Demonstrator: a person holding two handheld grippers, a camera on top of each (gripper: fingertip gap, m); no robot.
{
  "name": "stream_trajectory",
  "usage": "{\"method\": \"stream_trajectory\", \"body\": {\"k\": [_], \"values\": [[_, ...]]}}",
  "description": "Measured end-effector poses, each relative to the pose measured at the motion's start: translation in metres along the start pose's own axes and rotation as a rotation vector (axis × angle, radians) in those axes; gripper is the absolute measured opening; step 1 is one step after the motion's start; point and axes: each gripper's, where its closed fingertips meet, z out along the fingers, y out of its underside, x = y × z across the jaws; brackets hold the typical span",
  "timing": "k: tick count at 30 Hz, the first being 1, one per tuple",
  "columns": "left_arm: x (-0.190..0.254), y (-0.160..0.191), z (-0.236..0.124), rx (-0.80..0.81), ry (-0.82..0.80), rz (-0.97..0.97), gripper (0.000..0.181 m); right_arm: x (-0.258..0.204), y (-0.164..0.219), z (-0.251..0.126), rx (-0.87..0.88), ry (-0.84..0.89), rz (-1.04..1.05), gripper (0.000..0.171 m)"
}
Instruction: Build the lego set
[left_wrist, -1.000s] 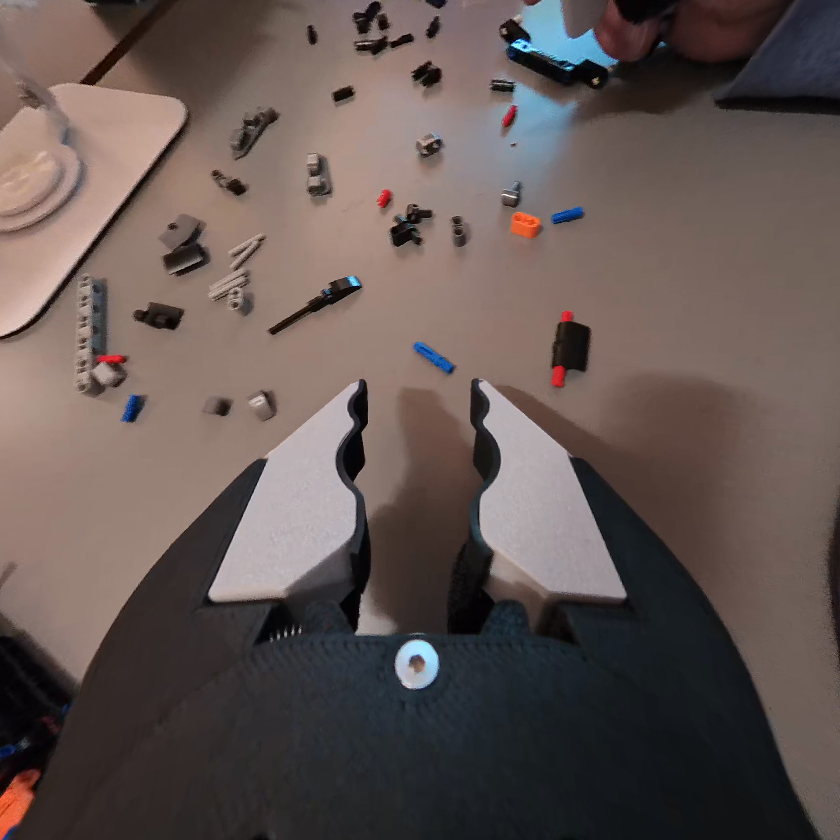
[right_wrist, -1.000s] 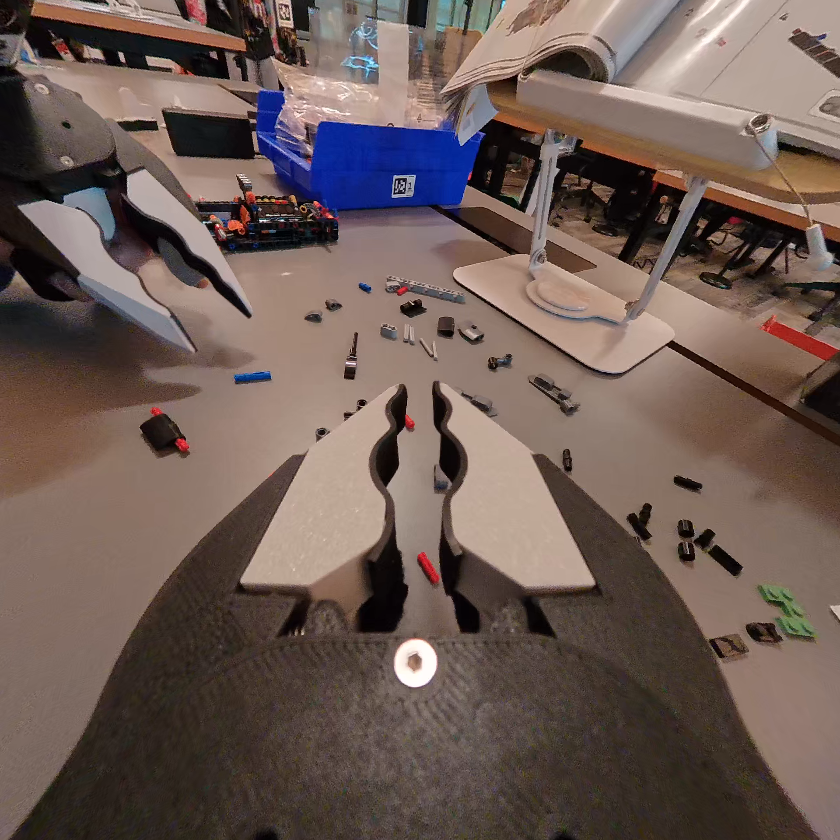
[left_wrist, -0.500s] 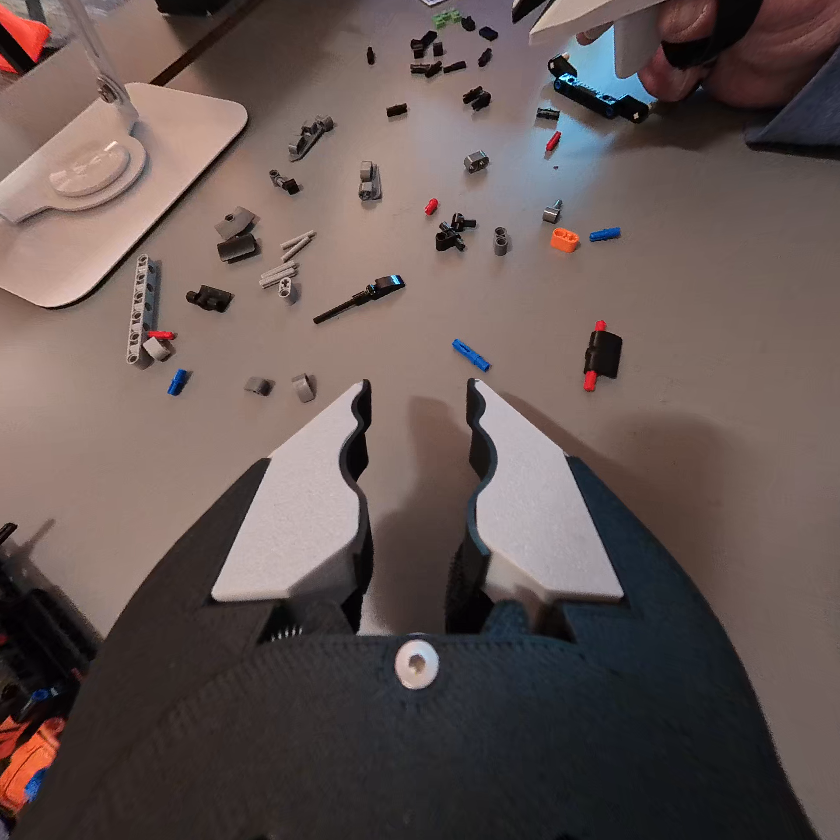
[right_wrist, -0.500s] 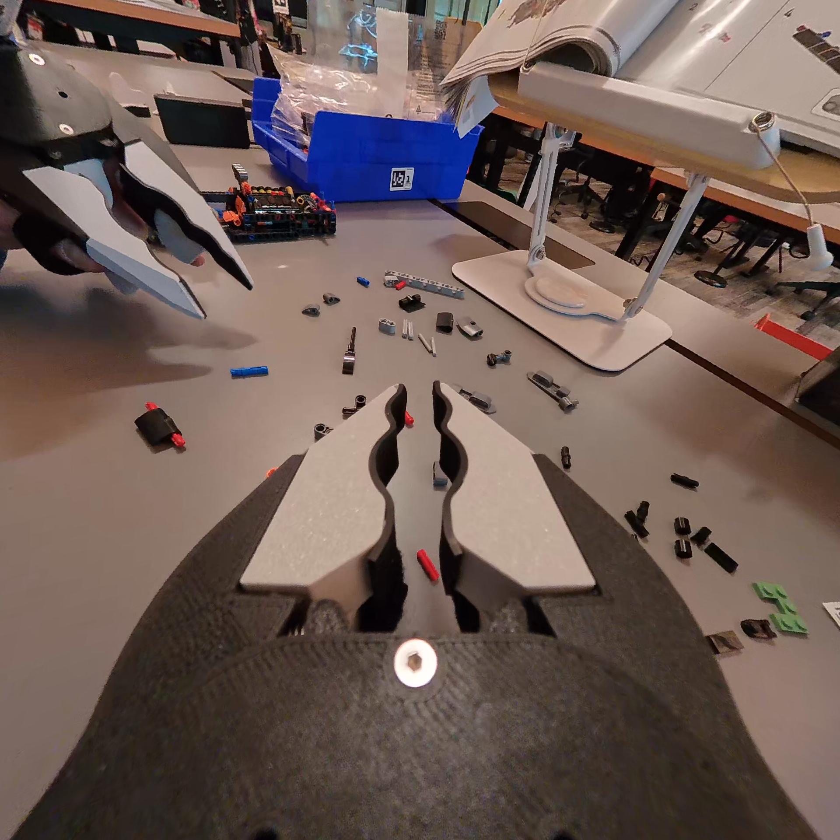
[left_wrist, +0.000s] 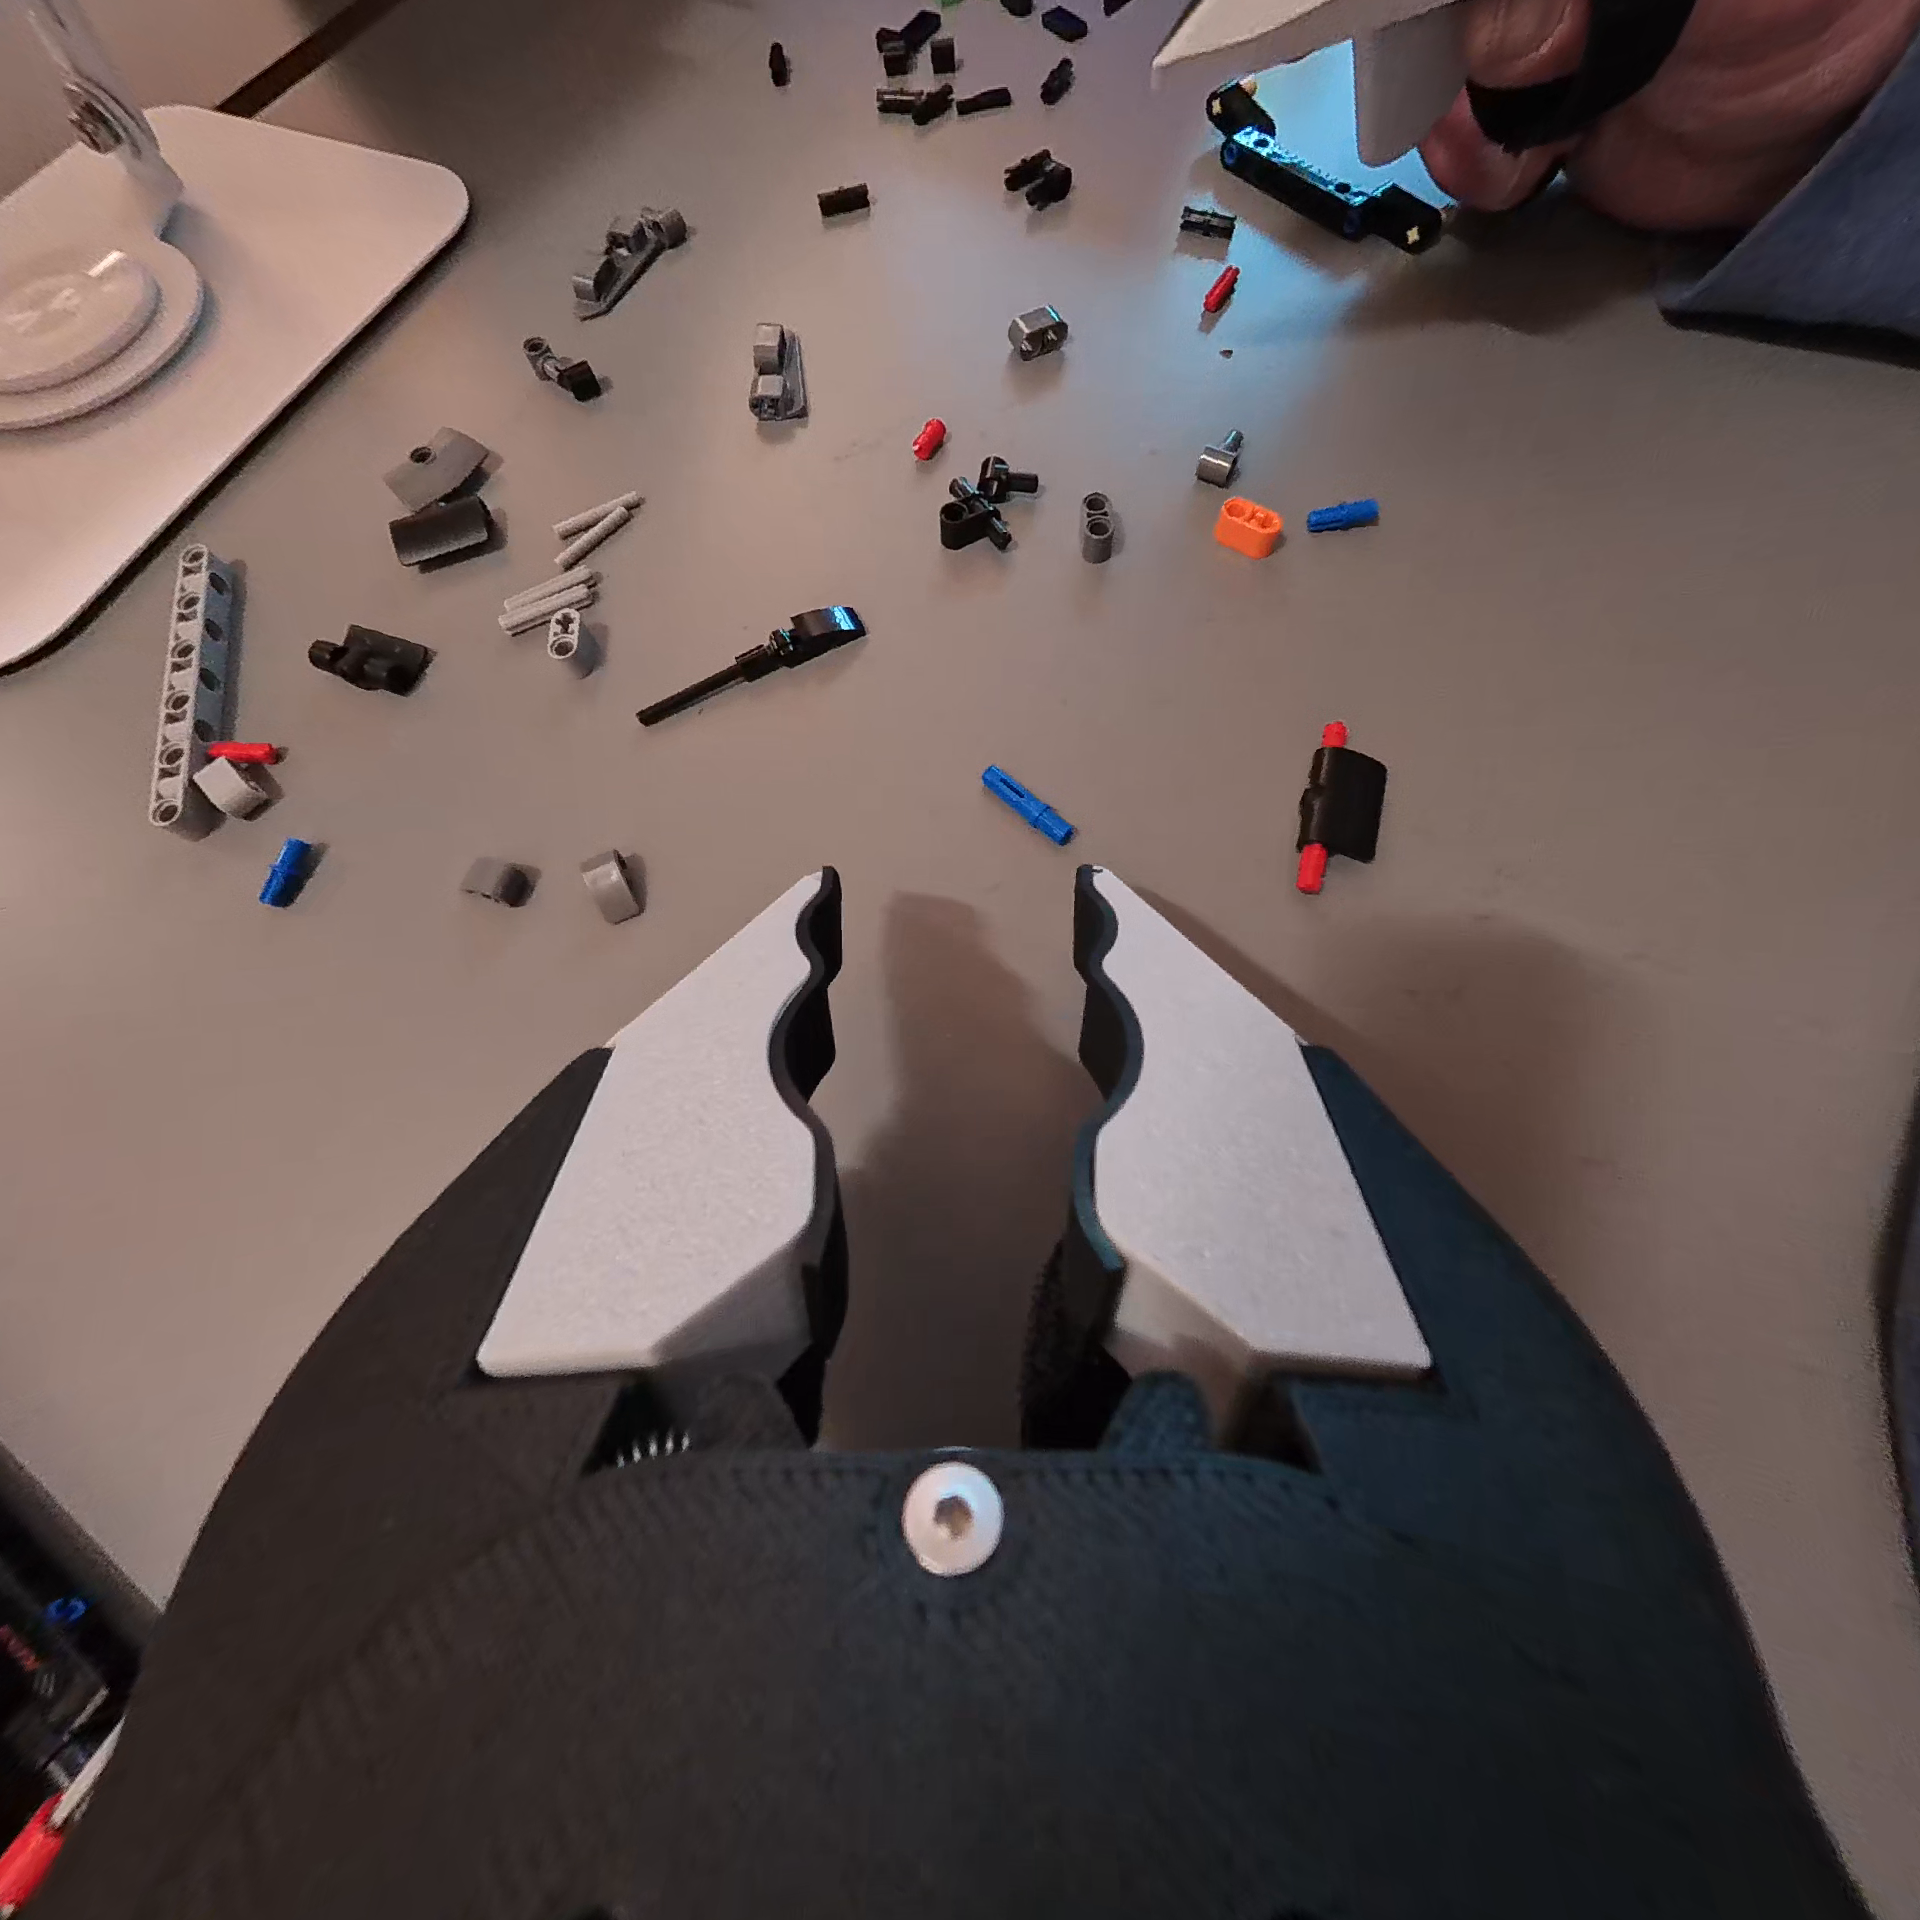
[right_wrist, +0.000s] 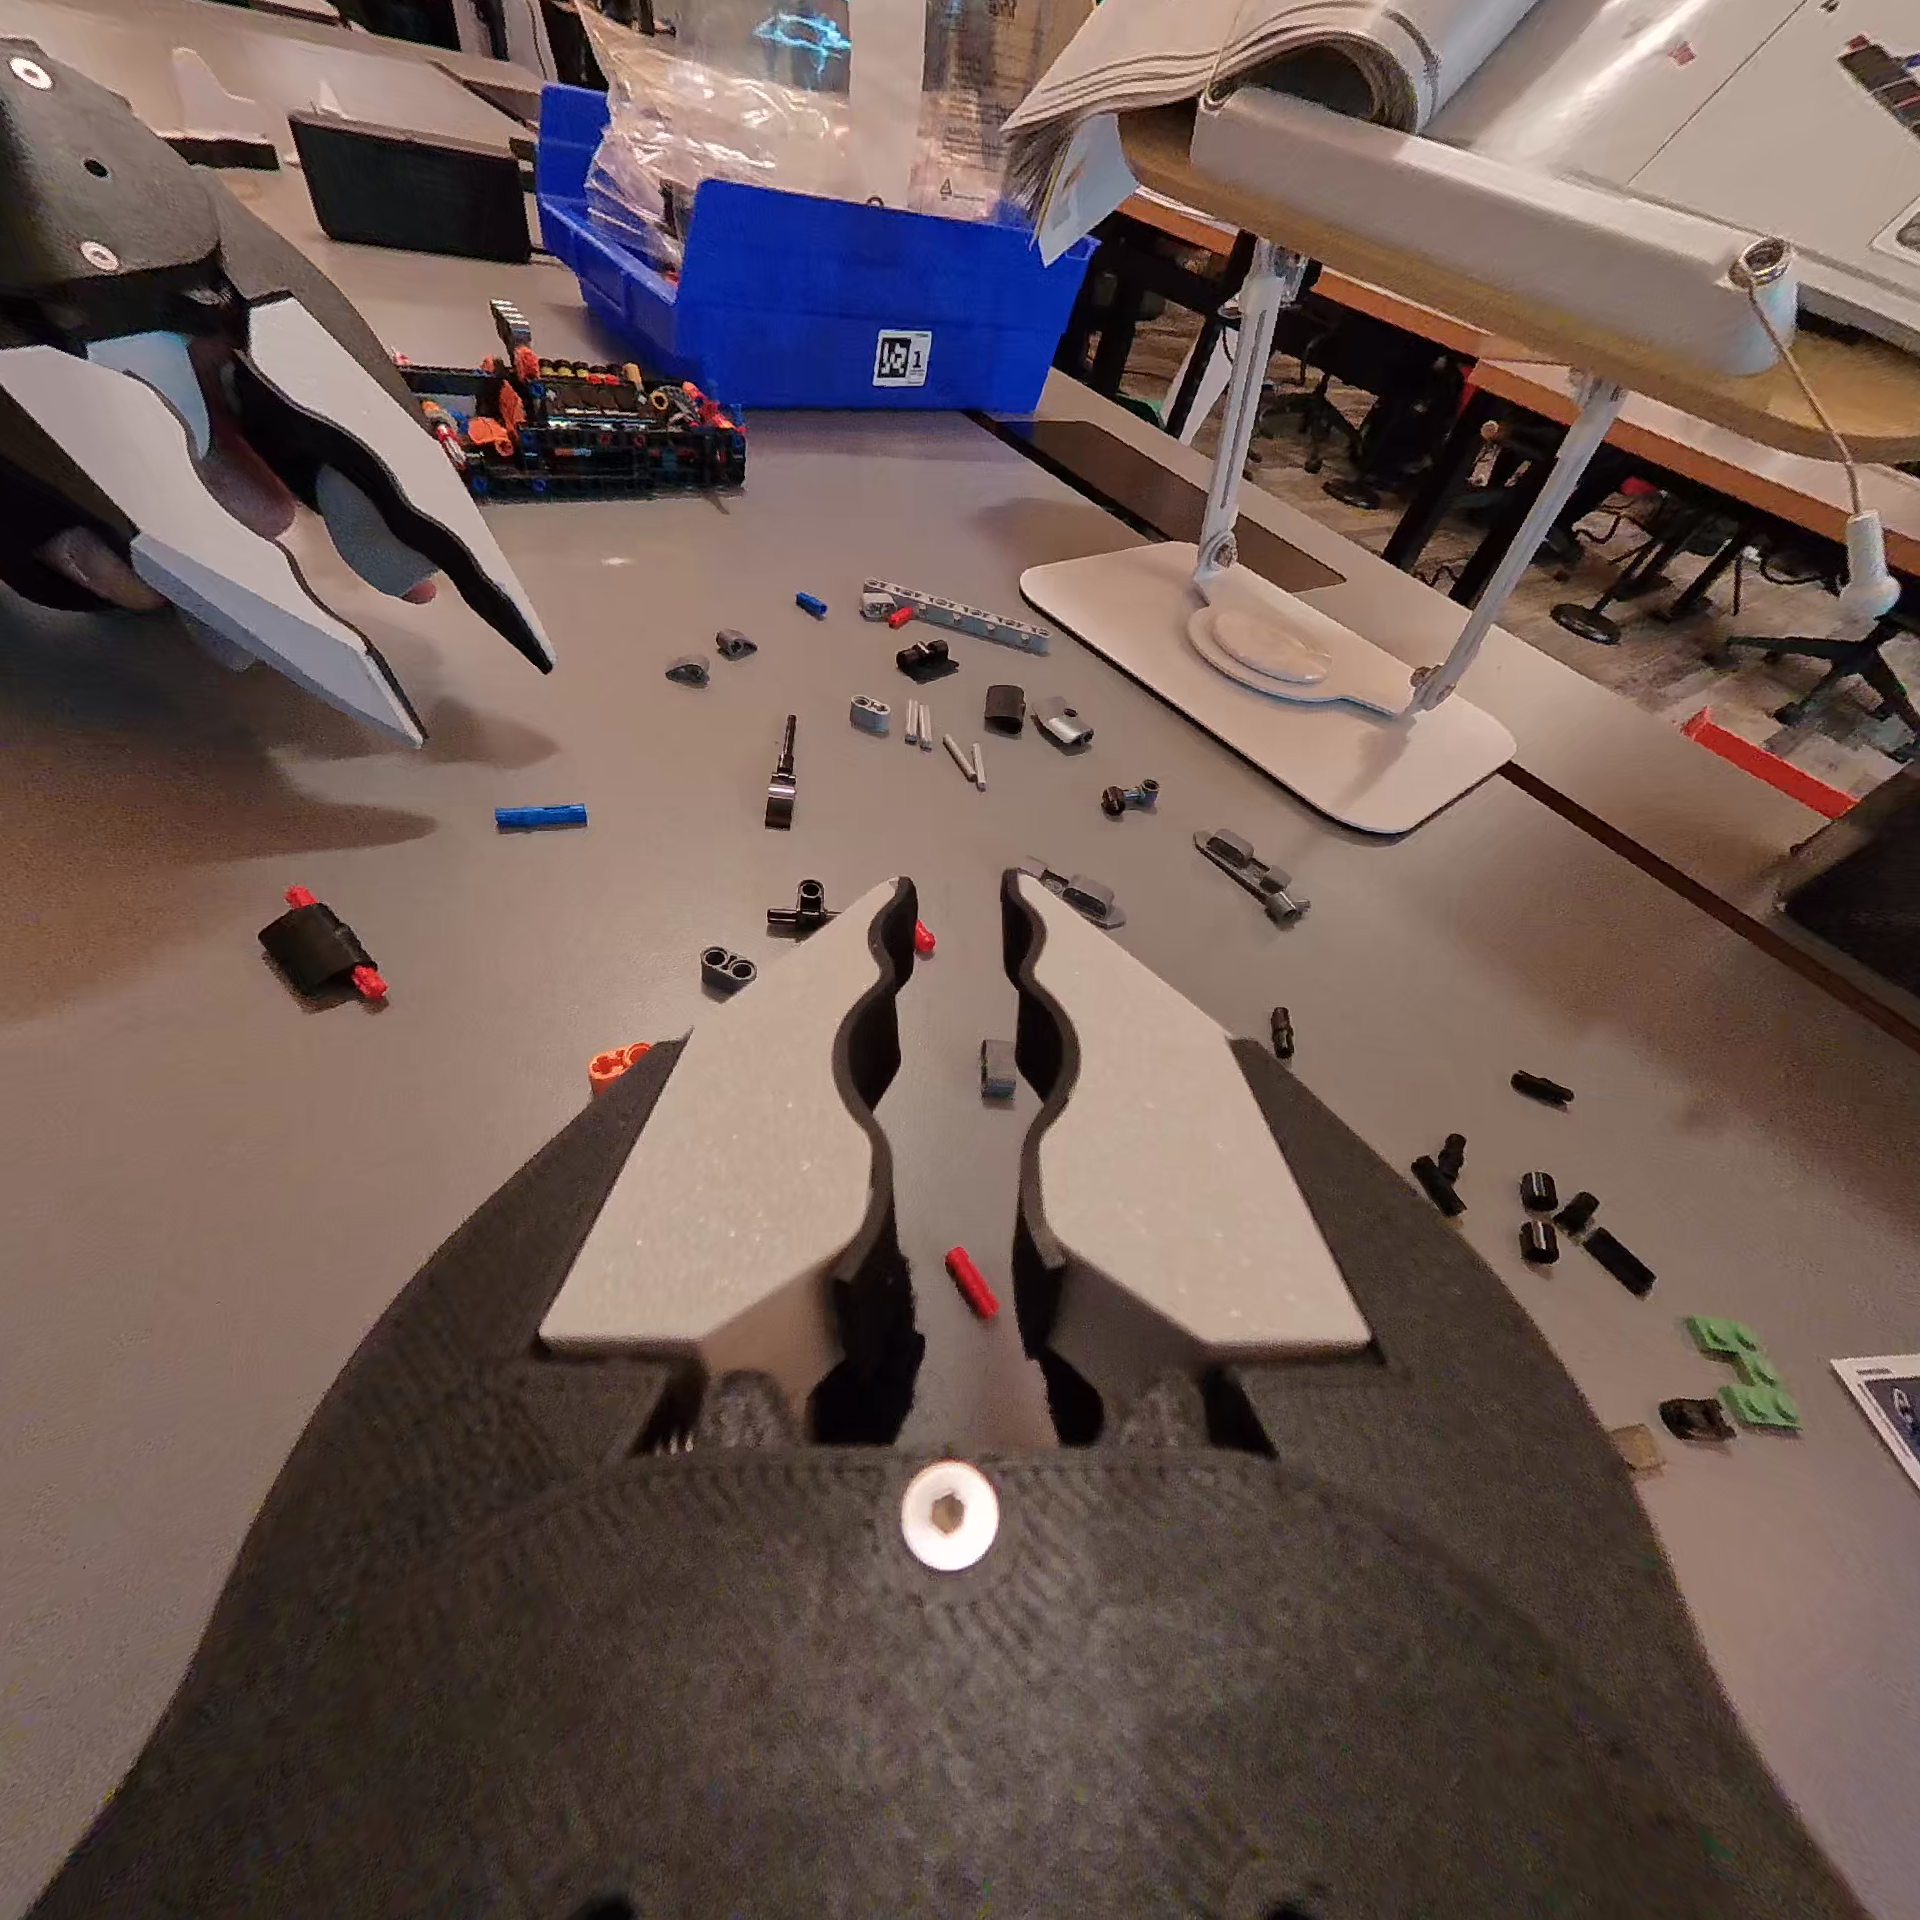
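Observation:
Loose Lego pieces lie scattered on the grey table (left_wrist: 1558, 644). My left gripper (left_wrist: 956, 878) is open and empty, hovering low over the table. A blue pin (left_wrist: 1029, 805) lies just ahead of its tips, and a black piece on a red axle (left_wrist: 1340, 805) lies to its right. The left gripper also shows in the right wrist view (right_wrist: 478, 701). My right gripper (right_wrist: 958, 883) is open by a narrow gap and holds nothing. Below it, a red pin (right_wrist: 971, 1280) and a small grey piece (right_wrist: 997, 1067) lie on the table. A part-built model (right_wrist: 603, 426) stands at the back.
A blue bin (right_wrist: 862, 301) with plastic bags stands behind the model. A white stand base (right_wrist: 1351, 727) holds an open booklet above the table's right side. A black beam (left_wrist: 1320, 192) lies under the right gripper's finger (left_wrist: 1257, 31). Green plates (right_wrist: 1745, 1371) lie far right. Across from one pair of fingers to the other is roughly 15 cm. The right tips stand about 7 cm off the small grey piece (right_wrist: 997, 1067). My left wrist view (left_wrist: 1043, 323) looks at it from another angle.
The left gripper has swayed slightly over the table and stays open above the blue pin. The right gripper has hardly moved. Nothing was picked up or let go.

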Motion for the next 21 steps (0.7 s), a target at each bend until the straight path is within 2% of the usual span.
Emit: {"method": "stream_trajectory", "body": {"k": [1,21], "values": [[-0.0001,0.0002,0.0002,-0.002,-0.001,0.0,0.043,0.0001,0.0002,0.0002,-0.002,0.001,-0.002,0.015],[-0.0009,0.0041,0.0062,-0.041,0.008,-0.01,0.045,-0.0055,0.0059,0.0052,-0.041,0.0,-0.05,0.015]]}}
